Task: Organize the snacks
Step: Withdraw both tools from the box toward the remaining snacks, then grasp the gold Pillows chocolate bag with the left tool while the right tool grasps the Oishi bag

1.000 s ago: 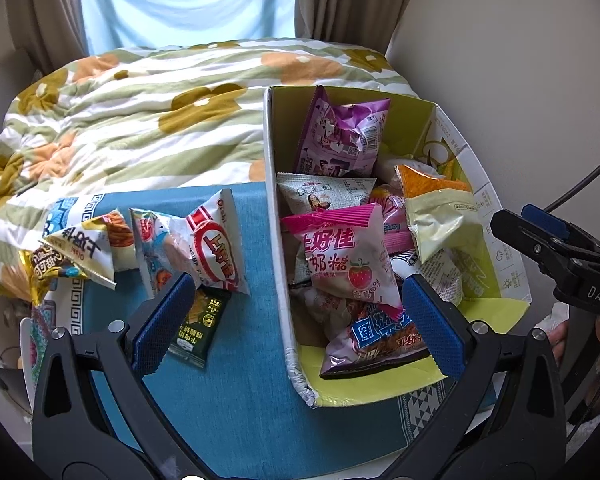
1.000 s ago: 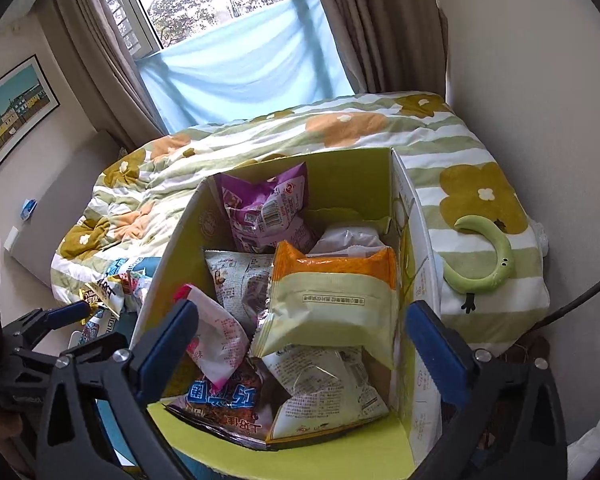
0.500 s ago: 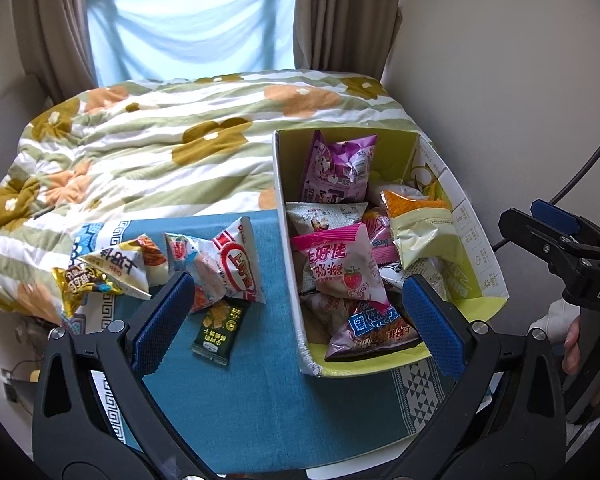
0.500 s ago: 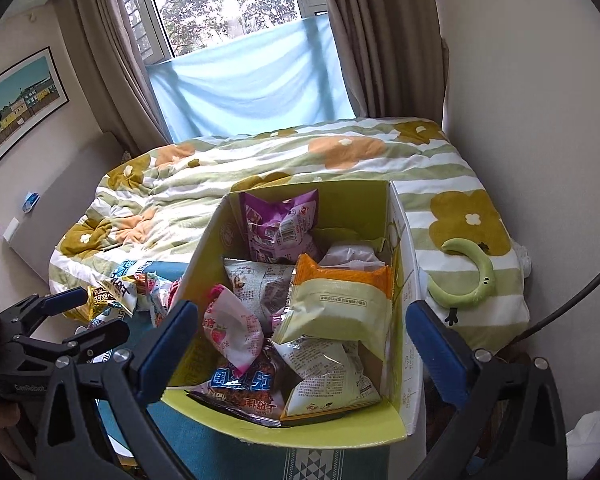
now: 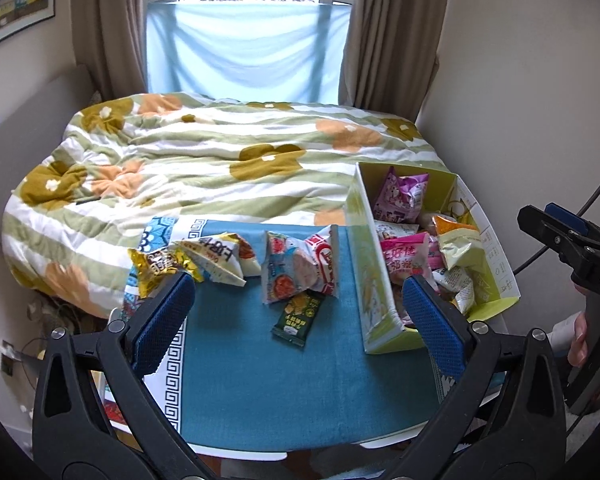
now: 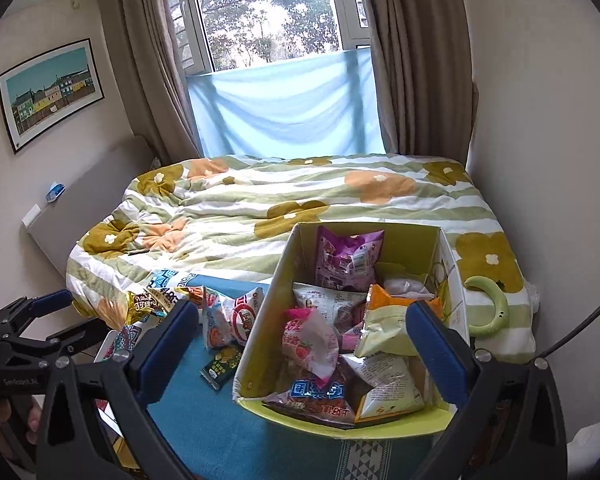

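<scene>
A yellow-green cardboard box stands on the right of a blue table cloth and holds several snack bags. Loose on the cloth lie a red-and-white bag, a small dark green packet, a white-and-orange bag and a gold packet. My left gripper is open and empty, held above the cloth's front. My right gripper is open and empty, held above the box's front.
A bed with a flowered green-striped quilt lies behind the table. A green curved toy lies on the quilt right of the box. Walls close in on the right. The table's front edge is near me.
Both grippers have pulled back and up from the box and table; the box and snacks look smaller and more of the bed and window shows. Both stay open and empty.
</scene>
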Available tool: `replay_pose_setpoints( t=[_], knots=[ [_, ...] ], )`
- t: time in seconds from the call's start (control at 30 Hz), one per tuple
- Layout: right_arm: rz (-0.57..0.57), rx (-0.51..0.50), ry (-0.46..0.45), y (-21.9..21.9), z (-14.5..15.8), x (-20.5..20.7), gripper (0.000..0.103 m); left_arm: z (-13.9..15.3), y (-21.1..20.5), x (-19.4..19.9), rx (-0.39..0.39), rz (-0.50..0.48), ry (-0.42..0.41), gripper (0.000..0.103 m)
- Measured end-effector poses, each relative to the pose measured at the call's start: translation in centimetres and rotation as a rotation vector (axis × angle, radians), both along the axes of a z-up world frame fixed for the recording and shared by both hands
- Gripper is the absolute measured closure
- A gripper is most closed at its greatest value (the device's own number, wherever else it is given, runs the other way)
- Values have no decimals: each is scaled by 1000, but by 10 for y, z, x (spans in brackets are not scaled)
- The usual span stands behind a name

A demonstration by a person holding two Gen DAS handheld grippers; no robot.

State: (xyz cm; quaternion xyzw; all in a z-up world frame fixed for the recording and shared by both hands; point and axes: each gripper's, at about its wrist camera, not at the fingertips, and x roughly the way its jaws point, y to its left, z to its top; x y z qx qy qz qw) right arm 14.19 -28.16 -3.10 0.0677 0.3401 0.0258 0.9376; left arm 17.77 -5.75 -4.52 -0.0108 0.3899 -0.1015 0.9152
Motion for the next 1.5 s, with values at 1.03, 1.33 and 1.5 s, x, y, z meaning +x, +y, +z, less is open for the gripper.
replay_pose_setpoints(
  t=[1.03, 1.33, 1.5],
  knots=[
    [-28, -17, 117, 234, -103, 109, 0, -126, 194, 144, 85, -322, 131, 1],
    [144, -142, 175, 260, -163, 161, 0, -189, 174, 185, 234, -434, 148, 0],
    [228, -218, 192, 273, -186, 178, 0, -209, 168, 199, 261, -465, 182, 1]
  ],
)
